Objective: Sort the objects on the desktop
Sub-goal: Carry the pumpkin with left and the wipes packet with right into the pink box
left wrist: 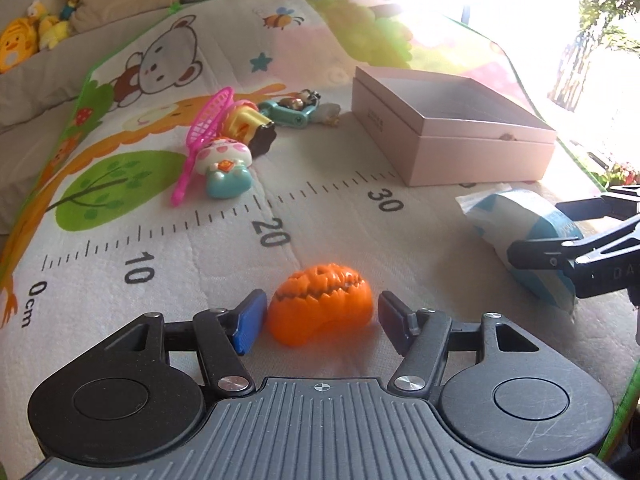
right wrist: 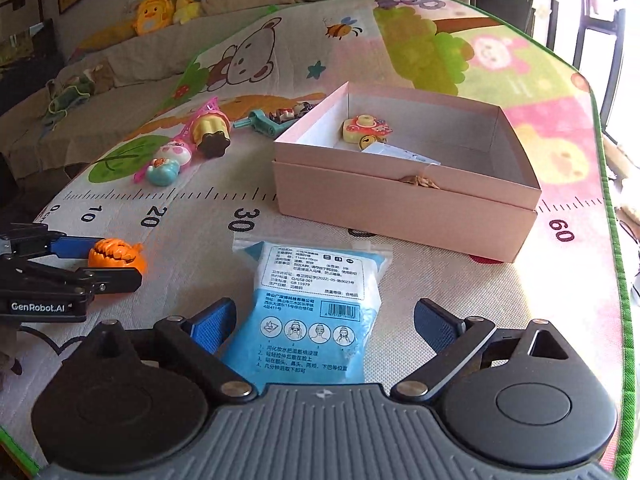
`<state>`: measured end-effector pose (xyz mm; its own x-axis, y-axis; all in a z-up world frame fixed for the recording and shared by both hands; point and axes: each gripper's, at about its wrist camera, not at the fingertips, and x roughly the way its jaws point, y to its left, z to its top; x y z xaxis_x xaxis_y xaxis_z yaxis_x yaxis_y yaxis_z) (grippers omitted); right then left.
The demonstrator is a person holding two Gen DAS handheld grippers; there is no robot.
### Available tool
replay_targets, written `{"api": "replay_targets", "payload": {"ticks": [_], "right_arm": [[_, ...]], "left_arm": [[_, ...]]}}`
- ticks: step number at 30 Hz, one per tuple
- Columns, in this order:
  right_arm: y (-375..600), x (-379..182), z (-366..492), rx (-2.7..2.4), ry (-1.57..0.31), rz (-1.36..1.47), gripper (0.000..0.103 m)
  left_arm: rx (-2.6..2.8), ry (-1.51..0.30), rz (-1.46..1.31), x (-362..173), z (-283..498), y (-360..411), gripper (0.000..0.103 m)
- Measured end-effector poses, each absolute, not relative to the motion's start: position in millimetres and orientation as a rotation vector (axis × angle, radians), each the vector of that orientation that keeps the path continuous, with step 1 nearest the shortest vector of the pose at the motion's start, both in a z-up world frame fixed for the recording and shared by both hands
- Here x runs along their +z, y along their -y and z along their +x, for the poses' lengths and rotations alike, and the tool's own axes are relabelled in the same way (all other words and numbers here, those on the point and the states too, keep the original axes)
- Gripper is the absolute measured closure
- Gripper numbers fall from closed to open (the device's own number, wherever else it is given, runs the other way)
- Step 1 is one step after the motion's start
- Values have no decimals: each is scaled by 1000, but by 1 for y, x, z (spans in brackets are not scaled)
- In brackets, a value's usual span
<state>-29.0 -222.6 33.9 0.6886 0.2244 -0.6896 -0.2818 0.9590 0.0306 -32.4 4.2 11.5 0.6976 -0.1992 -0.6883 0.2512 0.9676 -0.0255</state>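
Note:
An orange pumpkin toy point(left wrist: 320, 304) lies on the play mat between the open fingers of my left gripper point(left wrist: 320, 322); a small gap shows on each side. It also shows in the right wrist view point(right wrist: 116, 258). A blue packet point(right wrist: 312, 312) lies flat between the open fingers of my right gripper point(right wrist: 326, 326), untouched by the pads; it also shows in the left wrist view point(left wrist: 524, 236). A pink box point(right wrist: 404, 196) stands open beyond the packet and holds a small toy camera point(right wrist: 362, 126) and a card.
A pink net point(left wrist: 206, 136), a mushroom figure point(left wrist: 224, 168), a yellow-and-black toy point(left wrist: 252, 128) and a teal toy vehicle point(left wrist: 288, 112) lie in a group at the far left of the mat. Plush toys point(right wrist: 160, 10) sit on the sofa behind. The mat's green edge point(right wrist: 612, 240) runs along the right.

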Motion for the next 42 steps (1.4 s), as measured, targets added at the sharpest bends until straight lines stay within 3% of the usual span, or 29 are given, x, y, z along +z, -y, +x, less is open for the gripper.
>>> {"api": "replay_targets", "payload": {"ticks": [1, 4, 16, 27, 32, 34, 38, 42], "right_arm": [[222, 33, -29, 286, -763, -81, 7], [218, 30, -28, 289, -773, -83, 7], [206, 24, -28, 304, -798, -61, 7], [205, 24, -33, 299, -757, -69, 7], [201, 29, -28, 300, -723, -119, 7], [201, 29, -23, 293, -732, -124, 15], [208, 29, -19, 313, -794, -123, 45], [227, 45, -35, 378, -826, -99, 49]], "left_arm": [[-239, -756, 83, 11, -35, -4, 24], [-194, -755, 91, 9, -33, -9, 19], [-167, -751, 34, 11, -37, -35, 8], [-155, -791, 38, 9, -10, -8, 12], [-140, -788, 59, 11, -6, -5, 28], [-137, -783, 67, 13, -9, -5, 37], [-176, -768, 106, 17, -24, -1, 38], [-252, -740, 115, 41, -38, 6, 38]]}}
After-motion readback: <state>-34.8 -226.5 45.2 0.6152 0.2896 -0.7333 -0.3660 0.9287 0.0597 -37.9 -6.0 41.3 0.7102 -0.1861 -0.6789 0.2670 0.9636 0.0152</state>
